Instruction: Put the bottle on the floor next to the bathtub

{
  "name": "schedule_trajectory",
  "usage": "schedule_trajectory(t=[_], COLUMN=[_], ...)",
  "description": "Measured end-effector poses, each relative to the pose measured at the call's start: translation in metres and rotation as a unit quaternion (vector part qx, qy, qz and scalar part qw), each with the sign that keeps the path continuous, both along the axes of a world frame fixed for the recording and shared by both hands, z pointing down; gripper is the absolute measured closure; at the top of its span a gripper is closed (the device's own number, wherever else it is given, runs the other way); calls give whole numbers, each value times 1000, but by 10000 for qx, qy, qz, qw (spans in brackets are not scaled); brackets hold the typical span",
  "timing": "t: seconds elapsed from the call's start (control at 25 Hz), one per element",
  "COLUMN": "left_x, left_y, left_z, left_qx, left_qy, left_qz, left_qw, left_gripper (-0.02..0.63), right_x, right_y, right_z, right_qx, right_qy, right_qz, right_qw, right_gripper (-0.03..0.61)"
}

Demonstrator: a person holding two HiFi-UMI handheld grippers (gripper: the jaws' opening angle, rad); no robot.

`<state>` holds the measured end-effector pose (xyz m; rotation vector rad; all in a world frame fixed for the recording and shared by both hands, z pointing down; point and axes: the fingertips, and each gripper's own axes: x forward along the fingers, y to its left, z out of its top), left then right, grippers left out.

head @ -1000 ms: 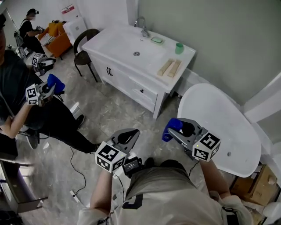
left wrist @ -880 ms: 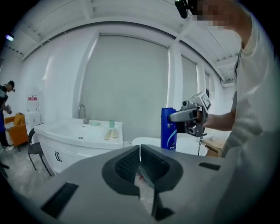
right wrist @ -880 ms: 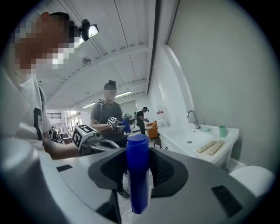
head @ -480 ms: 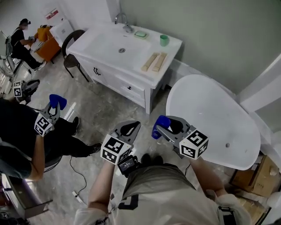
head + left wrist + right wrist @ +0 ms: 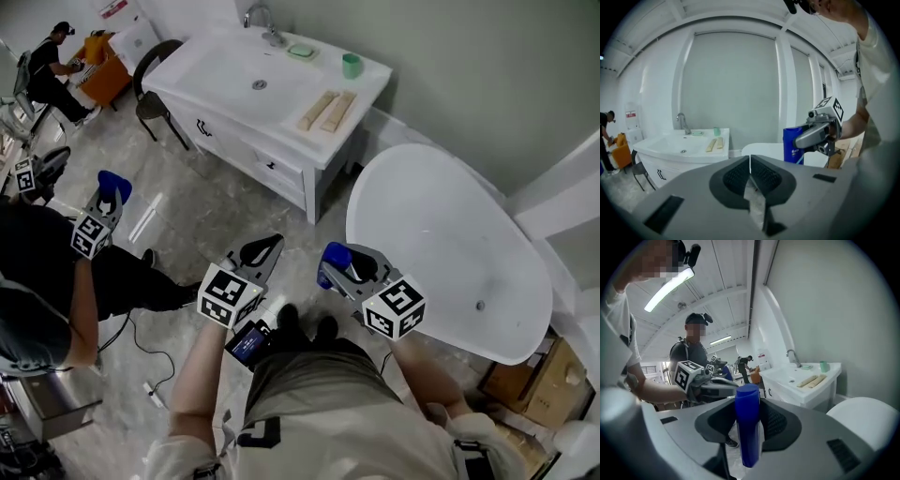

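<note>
A blue bottle [image 5: 334, 260] stands upright between the jaws of my right gripper [image 5: 343, 268], which is shut on it, above the floor [image 5: 216, 216] just left of the white oval bathtub [image 5: 441, 253]. In the right gripper view the bottle [image 5: 748, 437] fills the gap of the right gripper [image 5: 747, 411], and the bathtub [image 5: 867, 420] lies at the lower right. My left gripper [image 5: 265, 249] hangs to the left of it, shut with nothing in it. In the left gripper view the left gripper [image 5: 750, 161] shows its jaws pressed together, with the bottle [image 5: 791, 146] beyond them.
A white vanity with a sink [image 5: 262, 84] stands at the back, with a green cup [image 5: 352, 65] on it and a dark chair [image 5: 155, 94] beside it. Another person [image 5: 47, 281] with grippers stands at the left. A cable [image 5: 150, 361] runs over the floor. A cardboard box [image 5: 525, 389] sits at the lower right.
My right gripper has come down a little with the bottle still in it, beside the tub. The left gripper has shifted slightly. The person at the left has moved an arm.
</note>
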<state>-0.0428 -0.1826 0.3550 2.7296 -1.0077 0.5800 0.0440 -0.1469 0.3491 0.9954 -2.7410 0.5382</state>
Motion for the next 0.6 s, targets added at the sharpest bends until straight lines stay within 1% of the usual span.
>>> schedule_trajectory(t=[0.12,0.2,0.44,0.52,0.6], left_x=[-22,-35,-57,-54,-48], left_y=[-9,-10,-16,-21,-26], left_z=[16,15,34,38,38], left_qx=[-137,-170,-414,-550,-724], left_qy=[-339,-357,-42,204,556], left_qz=[110,208,408,527,669], left_qw=[9993,9990,9983,9969,9936], left_gripper=[552,552,552,552,552], right_x=[-6,-13,-48,-57,-63], right_y=[0,-3,-19,-27,-36], right_z=[3,3,17,16,15], right_qx=[0,31,-161,-154,-73], right_qy=[23,59,48,28,117], right_qz=[3,27,272,385,557], right_qw=[10000,10000,9995,9991,9984], right_gripper=[416,416,416,416,416])
